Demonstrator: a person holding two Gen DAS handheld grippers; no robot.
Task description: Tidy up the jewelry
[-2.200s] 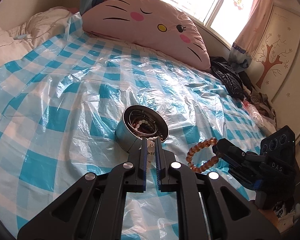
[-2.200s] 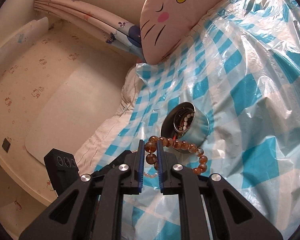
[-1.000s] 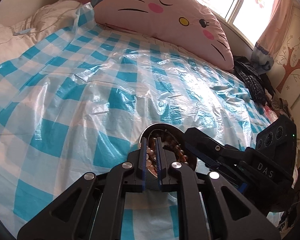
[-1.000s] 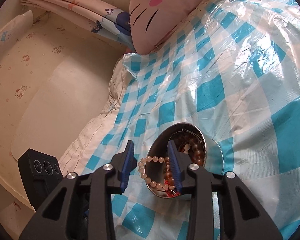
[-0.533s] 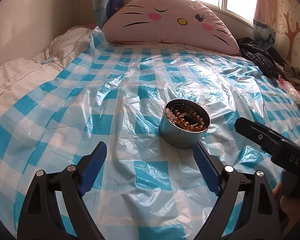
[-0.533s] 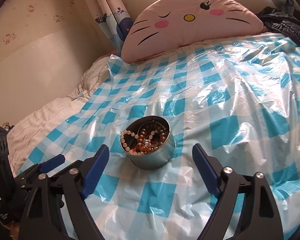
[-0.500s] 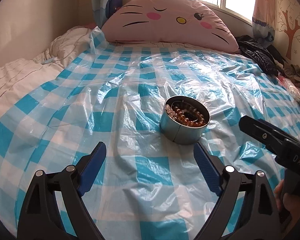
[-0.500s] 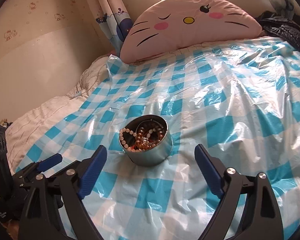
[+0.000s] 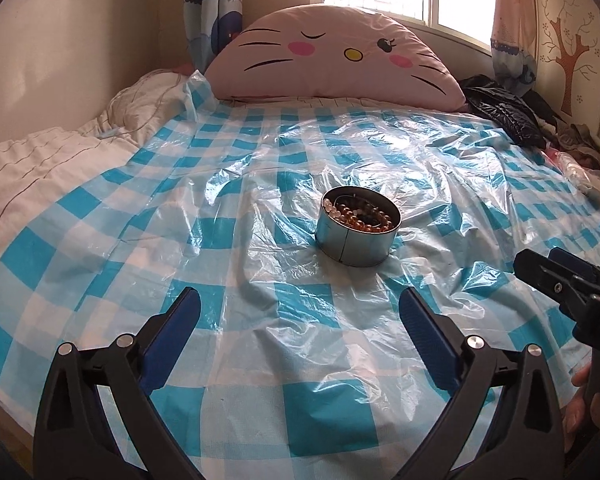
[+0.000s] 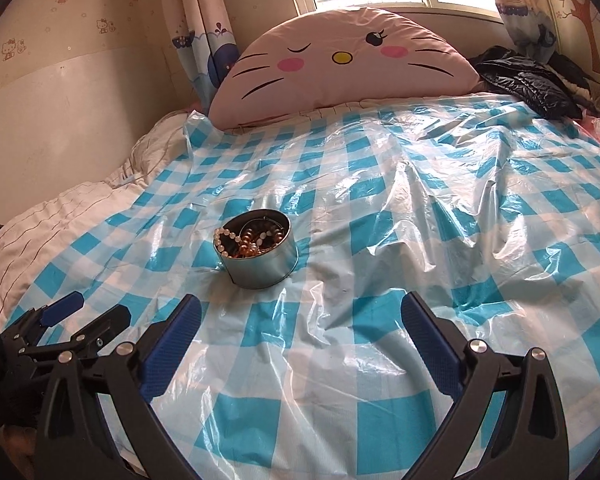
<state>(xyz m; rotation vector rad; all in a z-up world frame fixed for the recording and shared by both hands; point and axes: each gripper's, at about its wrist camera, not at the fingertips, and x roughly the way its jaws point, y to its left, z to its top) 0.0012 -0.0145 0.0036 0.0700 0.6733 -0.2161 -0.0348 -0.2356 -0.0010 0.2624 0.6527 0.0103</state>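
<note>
The round metal tin (image 9: 358, 236) is seen standing on the blue-checked plastic sheet (image 9: 228, 248) spread over the bed, with the bead bracelets (image 10: 252, 242) heaped inside it. The left gripper (image 9: 296, 328) and the right gripper (image 10: 298, 330) have both just been opening; each is now spread wide, with nothing between its jaws, and is held short of the tin. The depositing step is judged finished. No loose jewelry can be made out on the sheet, so little more than a withdrawal seems called for.
</note>
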